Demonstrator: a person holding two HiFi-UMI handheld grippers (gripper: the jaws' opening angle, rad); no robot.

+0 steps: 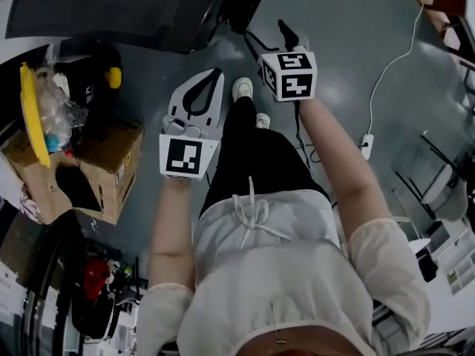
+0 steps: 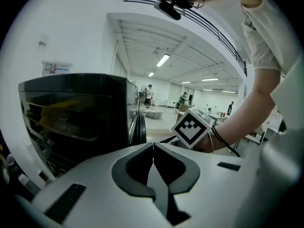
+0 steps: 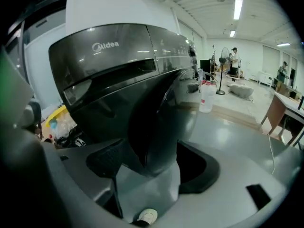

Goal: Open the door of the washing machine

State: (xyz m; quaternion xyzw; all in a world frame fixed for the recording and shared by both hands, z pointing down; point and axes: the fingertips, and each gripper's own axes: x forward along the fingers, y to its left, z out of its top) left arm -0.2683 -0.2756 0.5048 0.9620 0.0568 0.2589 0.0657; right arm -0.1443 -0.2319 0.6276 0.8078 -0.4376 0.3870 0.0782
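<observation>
The right gripper [image 3: 153, 161], forearm stretched forward, has its jaws clamped on the edge of the door [image 3: 159, 120] of the dark washing machine [image 3: 107, 63]. The left gripper [image 2: 153, 150] hangs beside it, jaws pressed together with nothing between them. A cardboard box [image 1: 107, 165] sits on the floor [image 1: 349, 28] left of the person's shoes [image 1: 243, 89].

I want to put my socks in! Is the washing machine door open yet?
Nearly. Done: the door already stands swung out from the washing machine. In hand: the right gripper has its jaws clamped on the door's edge; the left gripper is shut and empty. Left: swing it wider, then let go.
</observation>
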